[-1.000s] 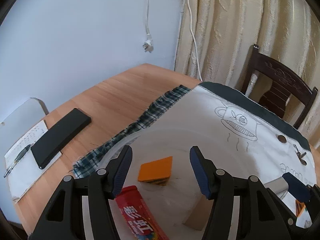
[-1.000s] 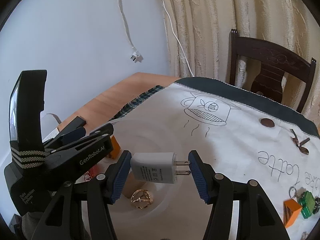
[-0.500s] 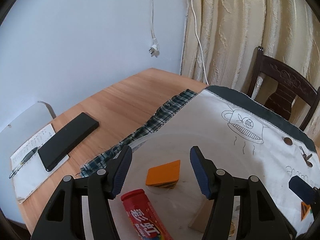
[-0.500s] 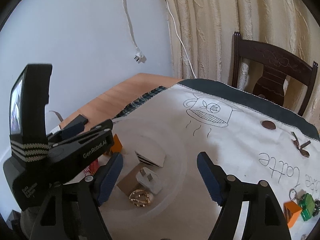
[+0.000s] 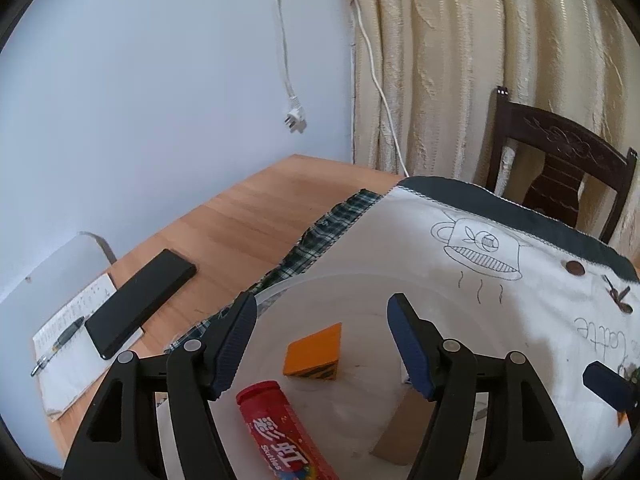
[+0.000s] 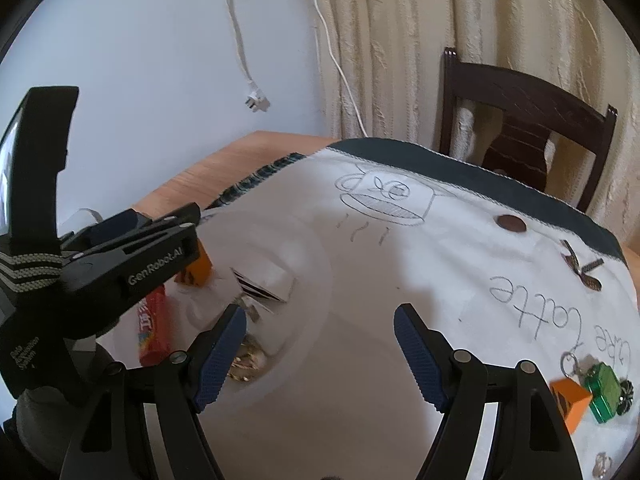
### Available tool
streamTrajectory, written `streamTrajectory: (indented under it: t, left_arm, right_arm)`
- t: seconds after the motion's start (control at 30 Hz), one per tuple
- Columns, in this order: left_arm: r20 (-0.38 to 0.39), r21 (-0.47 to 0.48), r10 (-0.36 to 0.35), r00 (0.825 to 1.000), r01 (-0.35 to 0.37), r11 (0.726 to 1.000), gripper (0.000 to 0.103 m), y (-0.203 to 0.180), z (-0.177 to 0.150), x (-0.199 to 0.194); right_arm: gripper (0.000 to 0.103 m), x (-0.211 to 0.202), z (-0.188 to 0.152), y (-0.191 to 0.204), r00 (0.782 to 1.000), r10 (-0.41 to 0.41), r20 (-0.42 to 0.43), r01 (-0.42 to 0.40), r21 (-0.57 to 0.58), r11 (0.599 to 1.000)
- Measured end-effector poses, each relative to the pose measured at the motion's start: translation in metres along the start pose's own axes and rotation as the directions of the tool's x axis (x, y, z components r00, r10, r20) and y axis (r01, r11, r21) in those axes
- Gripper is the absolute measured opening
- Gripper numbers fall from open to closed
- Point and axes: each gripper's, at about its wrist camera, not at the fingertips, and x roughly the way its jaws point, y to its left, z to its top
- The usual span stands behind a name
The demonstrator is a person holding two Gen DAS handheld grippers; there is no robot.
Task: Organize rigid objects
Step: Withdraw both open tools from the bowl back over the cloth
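Left wrist view: the left gripper (image 5: 322, 344) hangs over a shallow round translucent white plastic bowl (image 5: 360, 284), its blue-padded fingers spread wide with nothing between them. Inside the bowl, an orange rectangular block (image 5: 314, 354) sits between the fingers at centre, a red cylindrical candy tube (image 5: 280, 432) lies at 6 o'clock from it, and a tan cardboard box (image 5: 398, 432) leans at 4 o'clock, partly hidden by the right finger. The bowl rests on a white cloth with a drawn coffee cup (image 5: 480, 248), which covers part of a wooden table (image 5: 248, 220). At 9 o'clock a black smartphone (image 5: 140, 304) lies on a lined paper notepad (image 5: 68, 356) beside a pen (image 5: 58, 344). A dark wooden chair (image 5: 560, 168) stands at 2 o'clock

Right wrist view: the right gripper (image 6: 320, 354) hovers above the near rim of the same bowl (image 6: 316, 280), fingers wide apart and empty. The left gripper (image 6: 132, 256) reaches in at 9 o'clock. In the bowl lie the orange block (image 6: 198, 270), the candy tube (image 6: 154, 330), a white wall charger with metal prongs (image 6: 264, 286) and a gold-coloured metal ring (image 6: 246, 362). At 4 o'clock, on the cloth outside the bowl, a second small orange block (image 6: 570, 400) touches a green toy on a keyring (image 6: 602, 392)
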Motion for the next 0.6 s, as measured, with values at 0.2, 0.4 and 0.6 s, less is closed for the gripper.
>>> streamTrajectory:
  t: [0.2,0.4,0.6]
  left_arm:
    - [0.017,0.038,-0.006,1.0,0.006,0.999,0.073,-0.011,-0.002,-0.005]
    - [0.019,0.069,-0.019,1.0,0.018,0.997,0.073,-0.021,-0.005,-0.006]
    - [0.023,0.111,-0.033,0.999,0.03,0.993,0.073,-0.032,-0.009,-0.009]
  right_arm:
    - [0.08,-0.002,-0.007,-0.012,1.0,-0.022,-0.013,0.022,0.022,1.0]
    - [0.08,-0.005,-0.015,-0.026,0.999,-0.046,-0.027,0.047,0.045,0.998]
    - [0.08,-0.01,-0.024,-0.04,0.997,-0.069,-0.039,0.072,0.068,0.995]
